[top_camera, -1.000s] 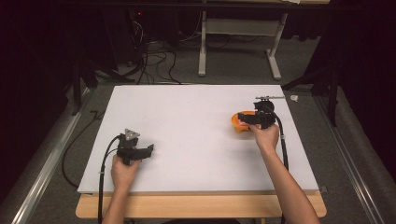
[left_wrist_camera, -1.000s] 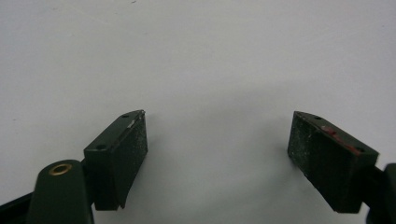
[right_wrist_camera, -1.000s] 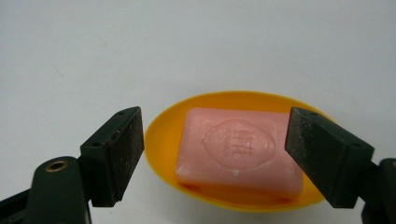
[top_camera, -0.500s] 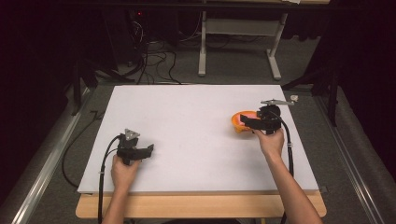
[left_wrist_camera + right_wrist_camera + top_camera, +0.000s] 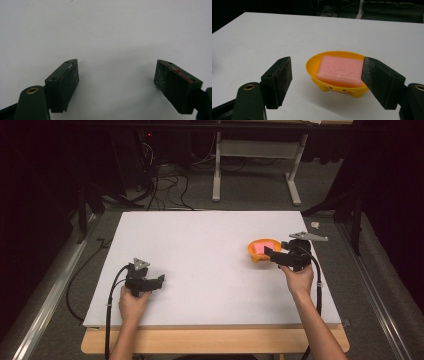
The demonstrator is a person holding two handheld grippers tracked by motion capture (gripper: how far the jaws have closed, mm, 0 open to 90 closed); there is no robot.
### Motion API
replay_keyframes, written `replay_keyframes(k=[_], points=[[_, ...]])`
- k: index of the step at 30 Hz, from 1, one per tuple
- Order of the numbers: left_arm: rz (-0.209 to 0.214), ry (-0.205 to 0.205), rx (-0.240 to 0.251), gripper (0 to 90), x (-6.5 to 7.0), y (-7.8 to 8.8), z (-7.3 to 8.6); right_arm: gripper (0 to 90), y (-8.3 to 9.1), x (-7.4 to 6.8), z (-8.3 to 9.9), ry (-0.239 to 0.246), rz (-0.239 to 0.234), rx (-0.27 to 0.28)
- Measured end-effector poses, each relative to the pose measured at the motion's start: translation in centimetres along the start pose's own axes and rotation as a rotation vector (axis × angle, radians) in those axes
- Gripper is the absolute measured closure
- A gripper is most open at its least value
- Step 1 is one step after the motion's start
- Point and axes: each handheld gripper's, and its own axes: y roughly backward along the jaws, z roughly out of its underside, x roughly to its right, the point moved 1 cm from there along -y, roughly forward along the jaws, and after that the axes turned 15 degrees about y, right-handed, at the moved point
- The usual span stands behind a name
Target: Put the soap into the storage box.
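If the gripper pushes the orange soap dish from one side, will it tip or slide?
The orange soap dish stands on small feet, so it probably slides over the smooth white table. A high push on its rim may tip it. The pink soap lies loose inside and might shift.

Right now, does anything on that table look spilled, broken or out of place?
Nothing stands out. The pink soap bar lies flat inside the orange dish, which stands upright on the white table. No spill or damage shows. The right claw is open just in front of the dish, not touching it.
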Motion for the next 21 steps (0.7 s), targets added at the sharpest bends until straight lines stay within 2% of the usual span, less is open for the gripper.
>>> replay_keyframes(k=[9, 21], points=[[0.0, 0.0, 0.0, 20.4, 0.0, 0.0, 0.0, 26.2, 1.8, -0.4, 1.2, 0.021, -0.006, 0.029], [0.0, 0.0, 0.0, 20.4, 0.0, 0.0, 0.0, 27.7, 2.5, -1.0, 3.9, 0.039, -0.037, 0.024]])
